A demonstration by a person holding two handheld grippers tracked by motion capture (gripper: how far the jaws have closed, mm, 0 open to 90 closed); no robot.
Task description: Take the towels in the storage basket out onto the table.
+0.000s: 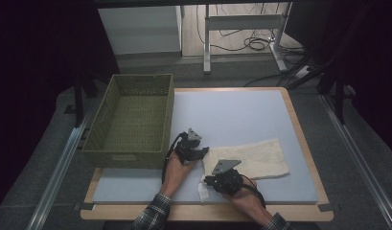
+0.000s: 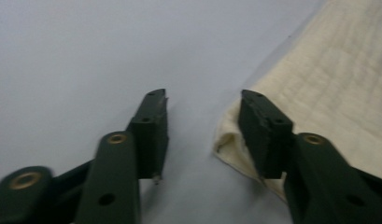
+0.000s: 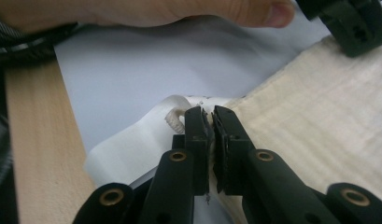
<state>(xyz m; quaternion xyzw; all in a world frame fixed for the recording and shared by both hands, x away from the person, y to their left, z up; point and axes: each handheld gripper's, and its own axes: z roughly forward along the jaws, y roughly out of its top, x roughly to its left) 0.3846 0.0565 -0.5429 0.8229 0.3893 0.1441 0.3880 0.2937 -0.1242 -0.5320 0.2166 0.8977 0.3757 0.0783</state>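
A cream quilted cloth (image 1: pixel 260 155) lies folded on the pale blue mat (image 1: pixel 232 110), right of centre. My right gripper (image 1: pixel 205 182) is at the cloth's near left corner; in the right gripper view its jaws (image 3: pixel 209 112) are shut on the cloth's edge (image 3: pixel 319 102), beside a white label (image 3: pixel 128 144). My left gripper (image 1: pixel 203 151) sits at the cloth's far left corner. In the left gripper view it (image 2: pixel 203 95) stands open, with bare mat in the gap and one jaw lying over the cloth's folded corner (image 2: pixel 347 70).
A green woven basket (image 1: pixel 121 155) stands on the table's left side, close to the left hand. The mat lies on a wooden tabletop (image 1: pixel 208 211). Table legs and cables (image 1: pixel 251 43) are on the floor beyond. The left gripper's jaw (image 3: pixel 352 23) shows in the right gripper view's top corner.
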